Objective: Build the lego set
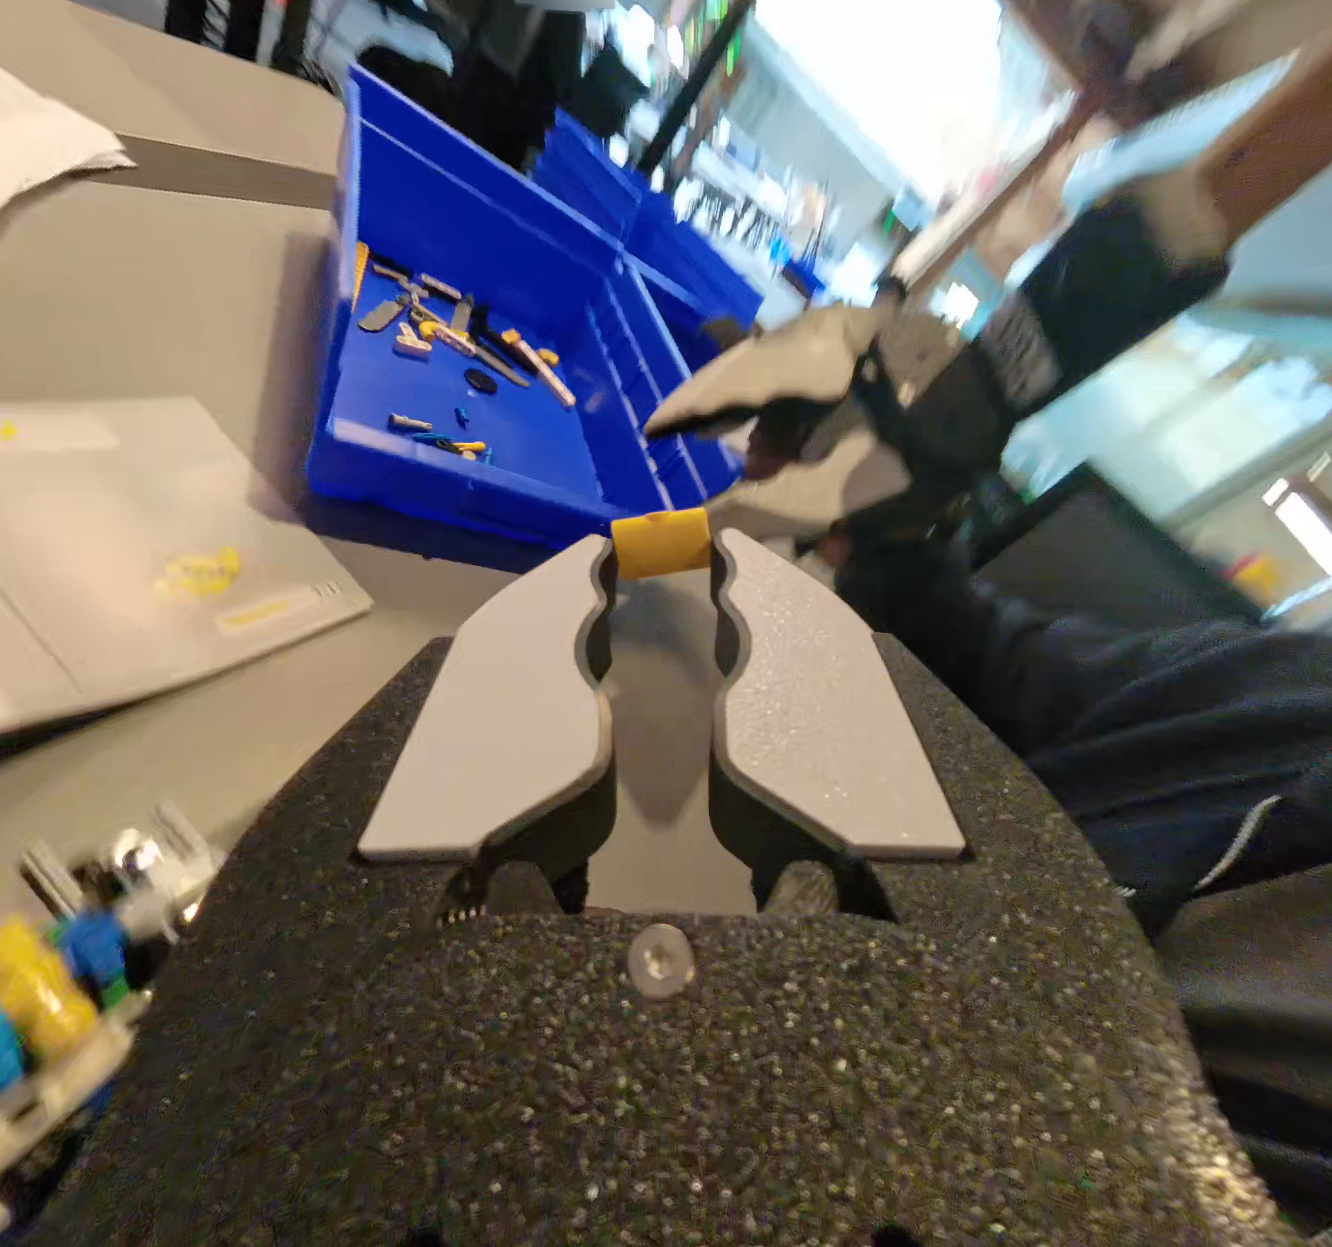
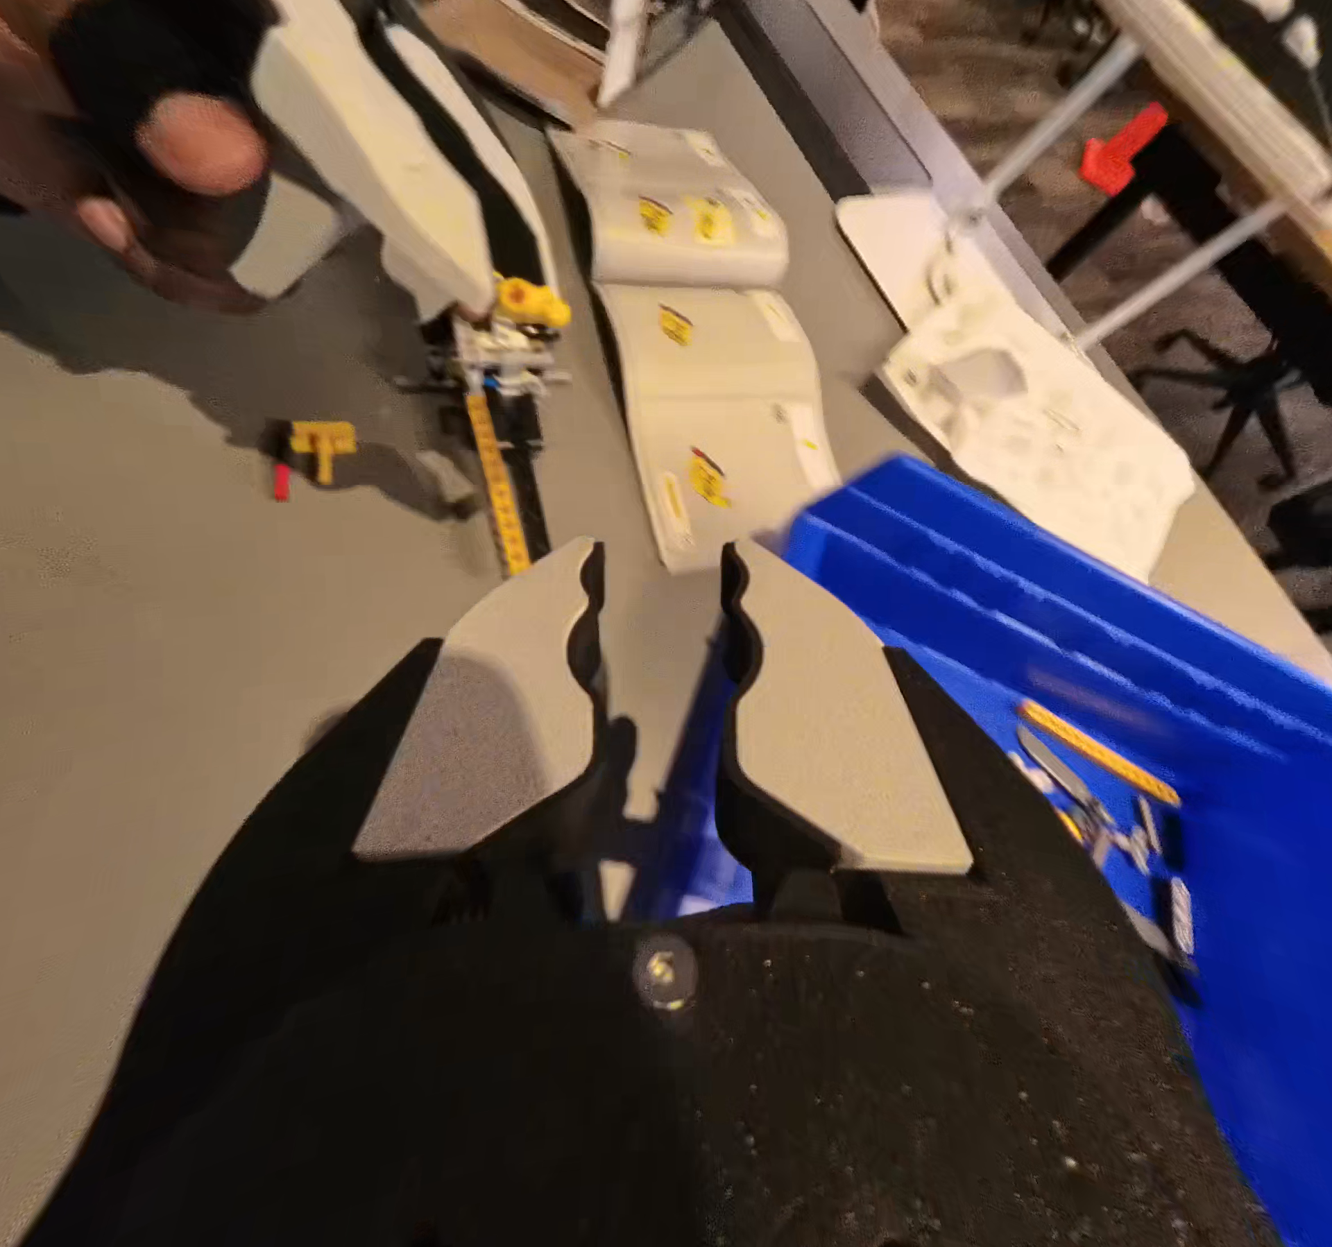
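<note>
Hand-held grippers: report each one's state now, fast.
Left hand-held gripper: shut on a yellow lego piece, at its fingertips.
Right hand-held gripper: open, holding nothing.

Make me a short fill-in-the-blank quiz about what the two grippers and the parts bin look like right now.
1. The left gripper is shut on a small ____ plastic lego piece.
2. The right gripper is open and holds ____.
3. Loose lego parts lie in a ____ plastic bin.

Missing words: yellow; nothing; blue
</note>
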The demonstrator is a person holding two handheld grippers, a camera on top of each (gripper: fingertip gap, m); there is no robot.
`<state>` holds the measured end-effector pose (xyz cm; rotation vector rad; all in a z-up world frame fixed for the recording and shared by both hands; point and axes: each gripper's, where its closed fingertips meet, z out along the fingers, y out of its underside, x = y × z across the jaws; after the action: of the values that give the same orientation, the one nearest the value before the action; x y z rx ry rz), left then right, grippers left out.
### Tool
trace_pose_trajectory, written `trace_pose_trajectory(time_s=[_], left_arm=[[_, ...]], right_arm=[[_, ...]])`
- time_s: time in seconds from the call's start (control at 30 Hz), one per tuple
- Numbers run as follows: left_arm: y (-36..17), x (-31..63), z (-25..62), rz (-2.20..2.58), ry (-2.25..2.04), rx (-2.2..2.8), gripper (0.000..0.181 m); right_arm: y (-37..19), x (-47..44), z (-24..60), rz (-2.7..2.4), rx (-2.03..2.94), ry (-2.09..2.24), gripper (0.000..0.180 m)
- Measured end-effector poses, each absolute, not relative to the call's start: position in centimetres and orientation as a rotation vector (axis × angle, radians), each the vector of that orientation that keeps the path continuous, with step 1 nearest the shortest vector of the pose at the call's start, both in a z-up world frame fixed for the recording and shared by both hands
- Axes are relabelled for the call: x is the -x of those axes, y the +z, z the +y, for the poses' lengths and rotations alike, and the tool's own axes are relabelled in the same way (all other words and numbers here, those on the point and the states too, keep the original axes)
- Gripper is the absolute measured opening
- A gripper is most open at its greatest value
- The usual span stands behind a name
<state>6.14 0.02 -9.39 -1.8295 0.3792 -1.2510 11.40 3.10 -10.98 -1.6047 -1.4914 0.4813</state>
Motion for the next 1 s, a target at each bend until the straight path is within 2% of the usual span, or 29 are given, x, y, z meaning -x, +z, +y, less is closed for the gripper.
trace_pose_trajectory(time_s=[0.33,0.57,1.0], left_arm=[[-10.5,1.4,-3.3,0.013,-1.301,1.591,0.024],[-9.5,3.9,0.5,0.133,-1.103,1.451,0.025],[-11.6,3.4,0.7,0.180,-1.277,1.472,0.024]], right_arm=[[-14.7,-1.2,-3.4,-1.565,1.408,0.526,0.028],[-14.3,2.7,-0.8,-1.498,1.396,0.579,0.027],[-15.5,3.2,2.3,-1.364,1.411,0.753,0.021]])
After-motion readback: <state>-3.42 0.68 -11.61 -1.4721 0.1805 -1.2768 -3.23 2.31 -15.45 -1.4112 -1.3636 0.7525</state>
